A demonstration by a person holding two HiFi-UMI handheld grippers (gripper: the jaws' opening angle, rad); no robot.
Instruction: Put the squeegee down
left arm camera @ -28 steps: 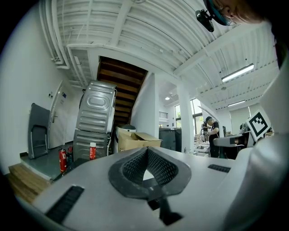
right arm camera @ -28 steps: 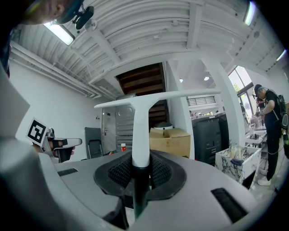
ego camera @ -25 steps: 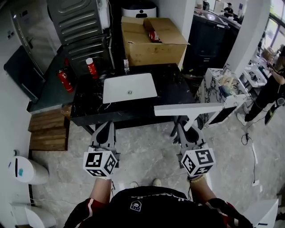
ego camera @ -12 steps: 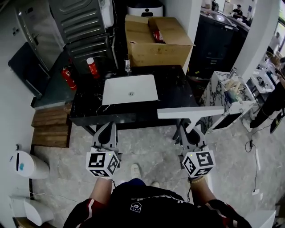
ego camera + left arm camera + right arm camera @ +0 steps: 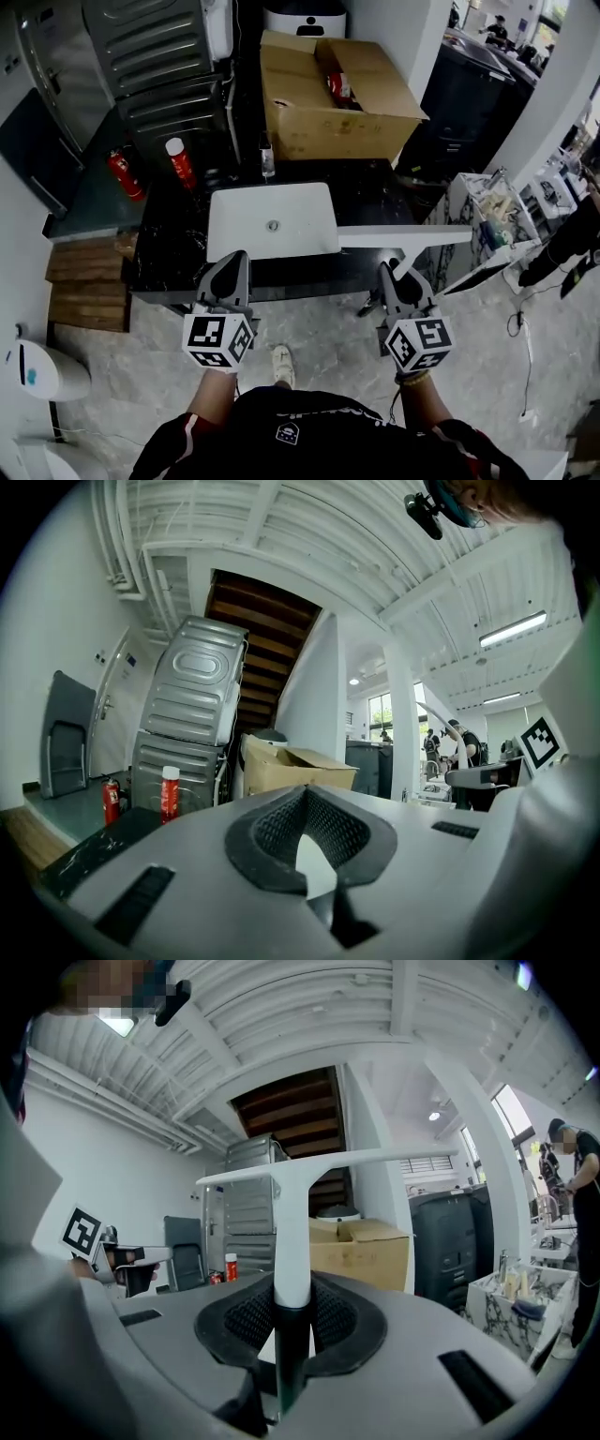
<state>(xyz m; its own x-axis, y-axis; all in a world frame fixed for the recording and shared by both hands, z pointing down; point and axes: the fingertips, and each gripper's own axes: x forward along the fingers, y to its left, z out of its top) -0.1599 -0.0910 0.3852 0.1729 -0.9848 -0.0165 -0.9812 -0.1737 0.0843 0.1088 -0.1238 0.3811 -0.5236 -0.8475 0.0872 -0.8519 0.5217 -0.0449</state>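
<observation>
Squeegee (image 5: 292,1241): its handle stands between the pads of the right gripper (image 5: 291,1321), which are closed on it partway, one pad pressing each side, with the dark lower part of the handle in the grip and the white part rising to the crossbar blade. From the head view the right gripper (image 5: 398,274) points level toward the sink (image 5: 300,211), and the squeegee (image 5: 403,237) has its white blade lying crosswise just right of the sink's front right corner, over the front edge of the black counter (image 5: 375,202); whether the blade touches the counter cannot be told. The left gripper (image 5: 309,846) has its jaws together with nothing between them, only the white of the sink showing through the hollow of the pads. In the head view the left gripper (image 5: 228,272) points at the sink's front left corner, level with the right one. Behind the sink stands an open box (image 5: 328,122), and to the sink's left a red can (image 5: 178,161).
</observation>
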